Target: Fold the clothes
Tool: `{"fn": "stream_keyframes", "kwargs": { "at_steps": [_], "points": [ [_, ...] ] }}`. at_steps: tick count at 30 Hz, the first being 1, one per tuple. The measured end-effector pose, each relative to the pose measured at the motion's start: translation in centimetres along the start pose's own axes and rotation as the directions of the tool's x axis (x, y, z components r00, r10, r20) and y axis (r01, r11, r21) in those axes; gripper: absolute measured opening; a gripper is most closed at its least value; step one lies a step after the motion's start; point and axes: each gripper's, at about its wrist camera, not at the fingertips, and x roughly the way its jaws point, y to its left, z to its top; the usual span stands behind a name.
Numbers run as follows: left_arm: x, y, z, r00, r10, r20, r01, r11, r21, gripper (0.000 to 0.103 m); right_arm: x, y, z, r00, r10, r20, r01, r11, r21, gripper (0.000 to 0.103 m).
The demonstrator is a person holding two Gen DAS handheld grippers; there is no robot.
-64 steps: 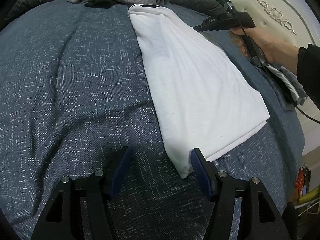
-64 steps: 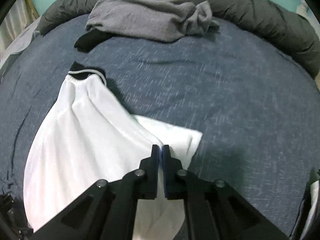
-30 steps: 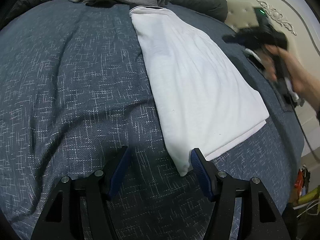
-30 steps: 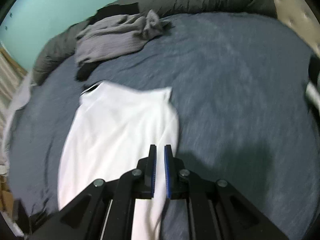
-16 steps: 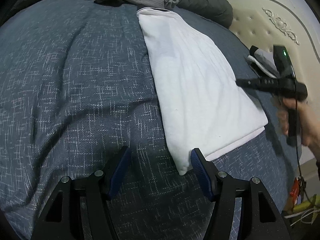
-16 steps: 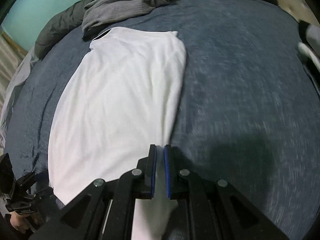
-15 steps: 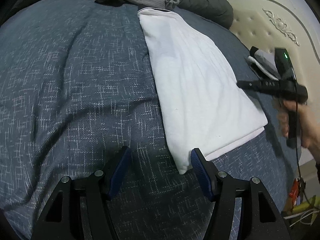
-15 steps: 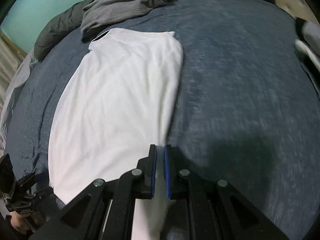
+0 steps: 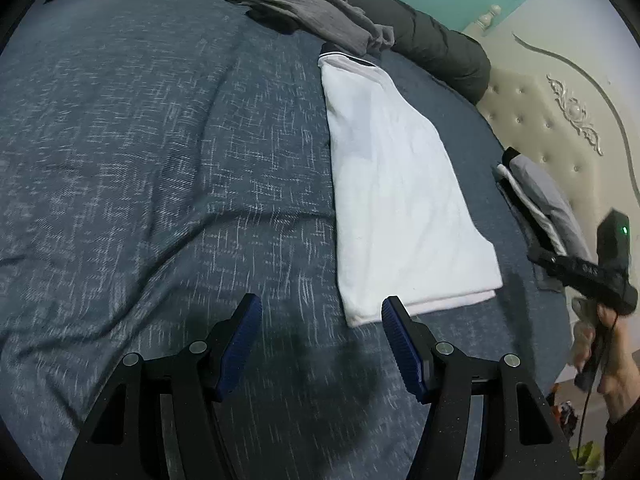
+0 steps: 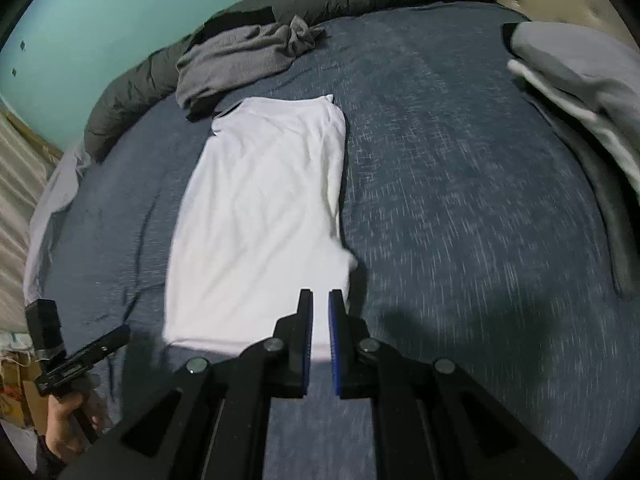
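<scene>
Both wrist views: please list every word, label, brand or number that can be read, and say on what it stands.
No text can be read in either view.
Right gripper body, left wrist view: small light marks, too blurred to read.
Left gripper body, right wrist view: a small light label, too small to read.
White shirt: no print or label visible.

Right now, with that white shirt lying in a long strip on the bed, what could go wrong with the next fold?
The white shirt has two loose layers at its near end, so a claw may catch only the top one. The left claw is open beside the near corner, not around it, and may pinch the blue bedcover instead. The grey garment lies close to the collar and could get dragged along.
</scene>
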Motion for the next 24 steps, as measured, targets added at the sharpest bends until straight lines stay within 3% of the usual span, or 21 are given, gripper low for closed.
{"fn": "stream_keyframes", "kwargs": {
  "at_steps": [2, 6, 9, 12, 20, 24],
  "points": [
    [-0.2, -1.0, -0.4, 1.000, 0.010, -0.014, -0.010, 1.000, 0.005, 0.066, -1.1, 0.2, -0.7, 1.000, 0.009, 0.013, -0.010, 1.000, 0.024, 0.007],
    [-1.6, -0.9, -1.0, 1.000, 0.005, -0.027, -0.005, 1.000, -0.005, 0.067, -2.3, 0.5, -1.4, 1.000, 0.021, 0.019, -0.022, 0.998, 0.057, 0.029],
    [-1.1, -0.3, -1.0, 0.999, 0.007, -0.041, -0.007, 1.000, -0.003, 0.067, -2.4, 0.4, -1.9, 1.000, 0.027, 0.015, -0.027, 0.998, 0.063, 0.032],
    [0.0, -1.3, -0.7, 0.998, 0.000, -0.065, -0.001, 1.000, -0.012, 0.067, -1.6, 0.1, -2.5, 0.999, 0.035, -0.003, -0.034, 0.996, 0.079, 0.045],
    [3.7, 0.4, 1.2, 0.992, 0.024, -0.123, -0.030, 0.998, -0.051, 0.067, 2.9, -2.2, -2.0, 0.997, 0.047, -0.056, -0.042, 0.996, 0.081, 0.052],
    [5.4, 0.8, 1.9, 0.989, 0.036, -0.141, -0.045, 0.997, -0.064, 0.067, 5.1, -3.7, -1.3, 0.992, 0.100, -0.082, -0.091, 0.990, 0.112, 0.056]
  ]
}}
